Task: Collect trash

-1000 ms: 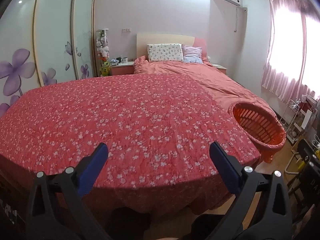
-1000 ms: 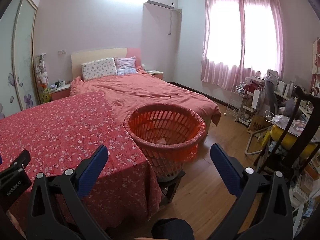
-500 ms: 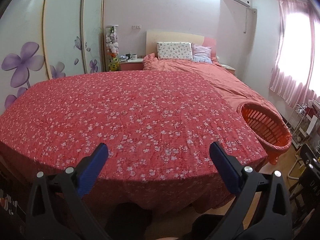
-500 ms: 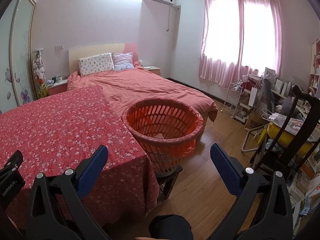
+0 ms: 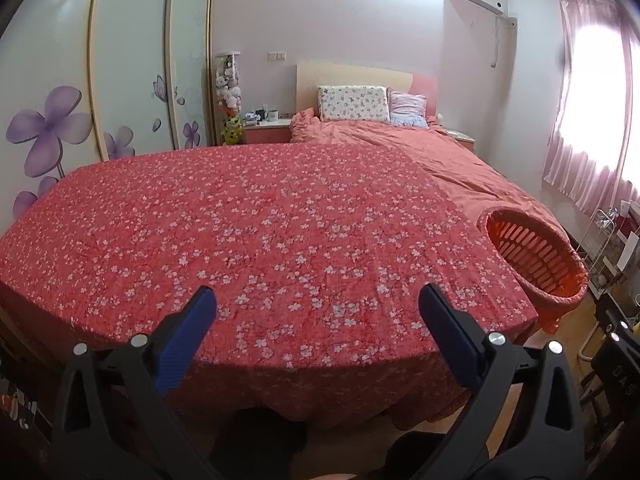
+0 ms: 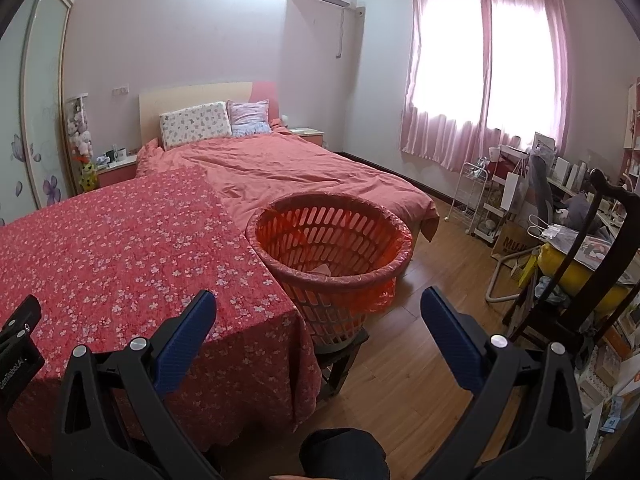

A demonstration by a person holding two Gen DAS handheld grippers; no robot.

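- Orange basket (image 6: 330, 252), red liner folded over its rim, stands on a small dark stand at the corner of the tabletop (image 6: 120, 248); pale scrap lies inside.
- Tabletop wears a red floral cloth (image 5: 248, 232), bare of clutter.
- Left gripper (image 5: 316, 312) hovers over the cloth's near edge, basket off to its right, jaws spread wide, nothing between them.
- Right gripper (image 6: 318, 312) faces the basket, jaws spread, empty.
- Beyond the basket: the bed (image 6: 288, 168), pink curtains (image 6: 484, 80).
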